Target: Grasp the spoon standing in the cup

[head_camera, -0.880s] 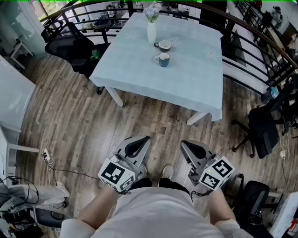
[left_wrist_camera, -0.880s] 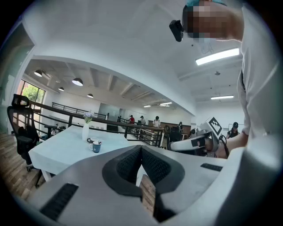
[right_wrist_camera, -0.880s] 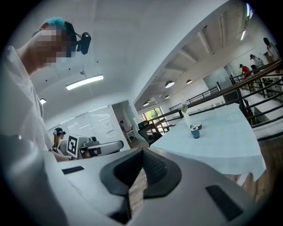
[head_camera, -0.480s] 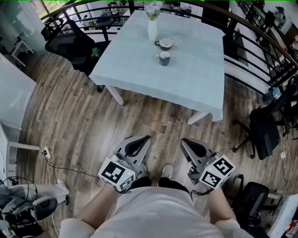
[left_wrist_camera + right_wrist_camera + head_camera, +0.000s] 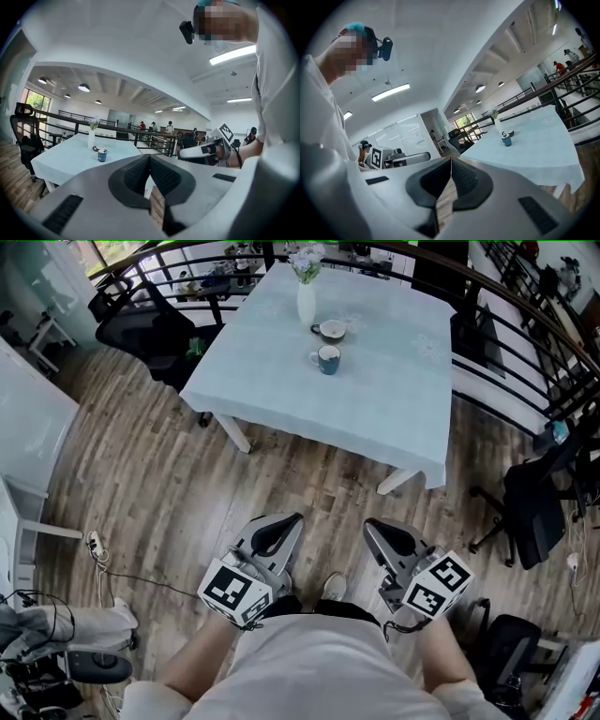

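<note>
A blue cup (image 5: 327, 359) stands on the far table (image 5: 394, 418) with its pale blue cloth, in front of a white cup on a saucer (image 5: 330, 330) and a white vase with flowers (image 5: 306, 301). The spoon is too small to make out. The blue cup also shows in the left gripper view (image 5: 102, 154) and the right gripper view (image 5: 506, 139). My left gripper (image 5: 292, 519) and right gripper (image 5: 372, 527) hang side by side close to my body over the wooden floor, far short of the table. Both have their jaws shut with nothing between them (image 5: 150, 157) (image 5: 451, 160).
A black office chair (image 5: 141, 329) stands at the table's left, another (image 5: 530, 502) at the right by the dark curved railing (image 5: 506, 324). Cables and a plug strip (image 5: 94, 554) lie on the floor at the left. My shoe (image 5: 333, 587) shows between the grippers.
Both grippers have kept their place and stayed shut. The head view has drifted slightly, so the table and room sit a touch differently in the picture.
</note>
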Motion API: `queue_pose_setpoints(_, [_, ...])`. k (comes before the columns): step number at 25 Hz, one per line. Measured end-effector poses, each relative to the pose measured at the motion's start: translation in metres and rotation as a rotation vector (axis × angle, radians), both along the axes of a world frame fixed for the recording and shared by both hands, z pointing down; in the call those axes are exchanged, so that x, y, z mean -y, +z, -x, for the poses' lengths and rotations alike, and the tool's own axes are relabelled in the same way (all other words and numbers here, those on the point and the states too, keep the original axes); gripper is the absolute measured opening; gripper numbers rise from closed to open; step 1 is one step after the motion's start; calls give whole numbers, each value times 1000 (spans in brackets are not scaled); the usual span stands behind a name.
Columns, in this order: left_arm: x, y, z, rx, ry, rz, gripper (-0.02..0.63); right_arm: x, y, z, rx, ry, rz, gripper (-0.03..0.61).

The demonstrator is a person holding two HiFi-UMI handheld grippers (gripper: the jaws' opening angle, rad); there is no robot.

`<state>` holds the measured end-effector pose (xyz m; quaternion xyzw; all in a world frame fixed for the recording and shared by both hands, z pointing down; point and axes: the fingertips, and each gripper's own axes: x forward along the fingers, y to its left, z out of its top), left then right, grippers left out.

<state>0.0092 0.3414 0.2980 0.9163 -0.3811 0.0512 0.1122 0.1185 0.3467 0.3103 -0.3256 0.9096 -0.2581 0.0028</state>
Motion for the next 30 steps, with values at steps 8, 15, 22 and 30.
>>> queue_pose_setpoints(8, [-10, -3, -28, 5, -28, -20, 18, -5, 0, -35, 17, -3, -10, 21])
queue_pose_setpoints(15, [-8, 4, -40, 5, -38, -13, 18, 1, 5, -57, 36, 19, -1, 21])
queue_pose_setpoints(22, [18, 11, -38, 7, -51, -9, 18, 24, 9, -63, 15, 17, -12, 21])
queue_pose_setpoints(30, [74, 22, -28, 9, -37, -16, 18, 80, 16, -47, 15, 19, -20, 21])
